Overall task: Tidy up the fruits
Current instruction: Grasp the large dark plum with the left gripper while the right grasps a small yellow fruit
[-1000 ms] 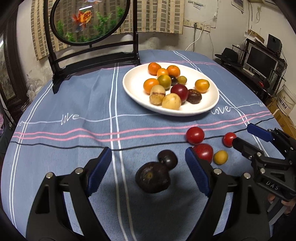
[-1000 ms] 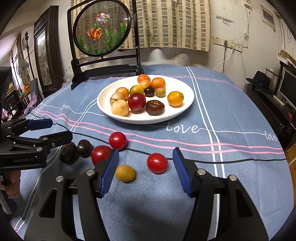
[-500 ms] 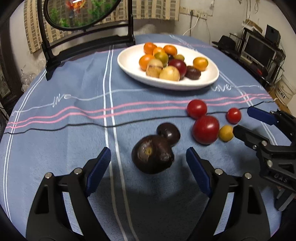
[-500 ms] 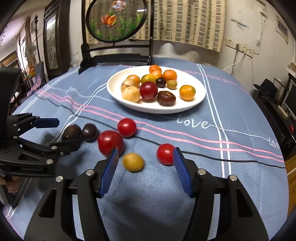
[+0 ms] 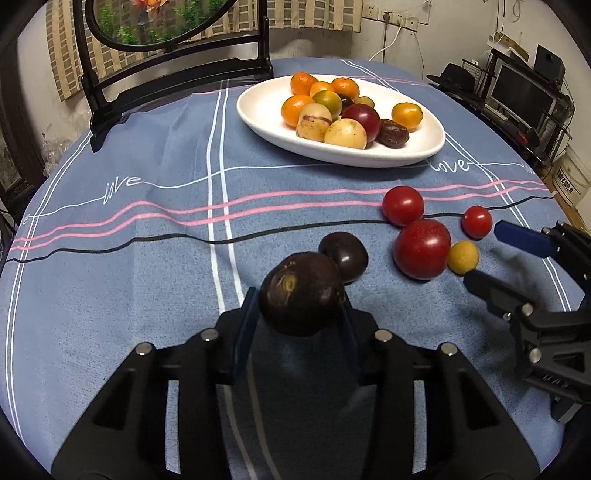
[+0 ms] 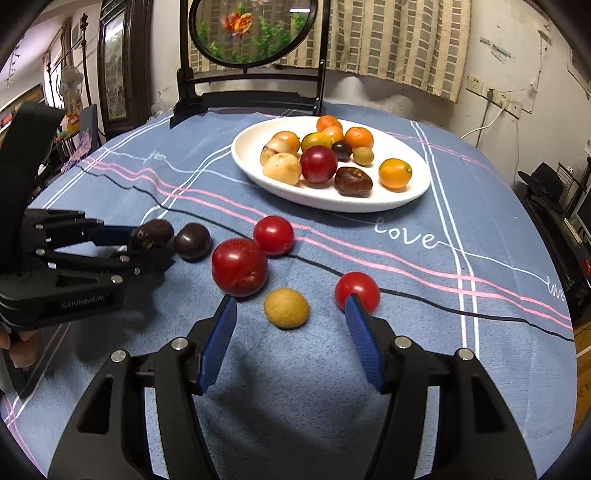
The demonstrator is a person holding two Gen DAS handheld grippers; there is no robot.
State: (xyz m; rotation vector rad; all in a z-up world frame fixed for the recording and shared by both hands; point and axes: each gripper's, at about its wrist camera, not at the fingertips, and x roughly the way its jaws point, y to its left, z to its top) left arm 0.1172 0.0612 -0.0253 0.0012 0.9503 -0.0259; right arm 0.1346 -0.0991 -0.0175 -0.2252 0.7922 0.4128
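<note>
My left gripper [image 5: 297, 312] is shut on a large dark brown fruit [image 5: 301, 293], also seen in the right wrist view [image 6: 150, 233]. A smaller dark plum [image 5: 344, 256] lies just beyond it. A big red fruit [image 5: 422, 248], two red tomatoes [image 5: 402, 205] [image 5: 476, 221] and a small yellow fruit [image 5: 463, 257] lie on the cloth to the right. My right gripper [image 6: 291, 314] is open, its fingers on either side of the yellow fruit [image 6: 286, 308]. A white plate [image 5: 424, 147] holding several fruits stands further back.
A blue striped tablecloth [image 5: 147, 229] covers the round table. A black stand with a round fish picture [image 6: 251, 33] stands at the far edge behind the plate. Shelves and a monitor [image 5: 524, 88] are off the table to the right.
My left gripper has closed on the large dark fruit, which lay loose between its open fingers before. My right gripper moved forward so the yellow fruit sits between its fingers.
</note>
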